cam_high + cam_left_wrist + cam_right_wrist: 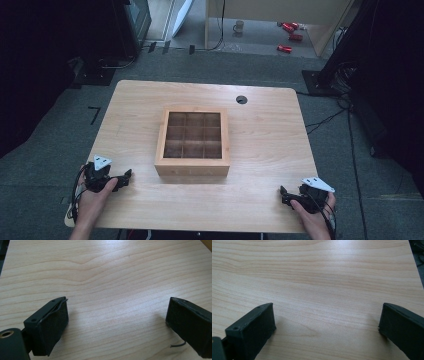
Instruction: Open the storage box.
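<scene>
A wooden box (192,141) divided into a grid of small compartments sits at the middle of the light wooden table (260,135); its cells look empty. My left gripper (126,176) rests near the table's front left corner, held by a hand, jaws open and pointing right. In the left gripper view my left gripper (117,312) has bare wood between its jaws. My right gripper (283,194) lies at the front right, pointing left, open. In the right gripper view my right gripper (327,317) also holds nothing.
A round cable hole (241,99) sits near the table's far edge. Beyond the table, on the floor, stand a mug (239,26) and some red objects (290,31). Dark equipment and cables (345,75) flank the table on both sides.
</scene>
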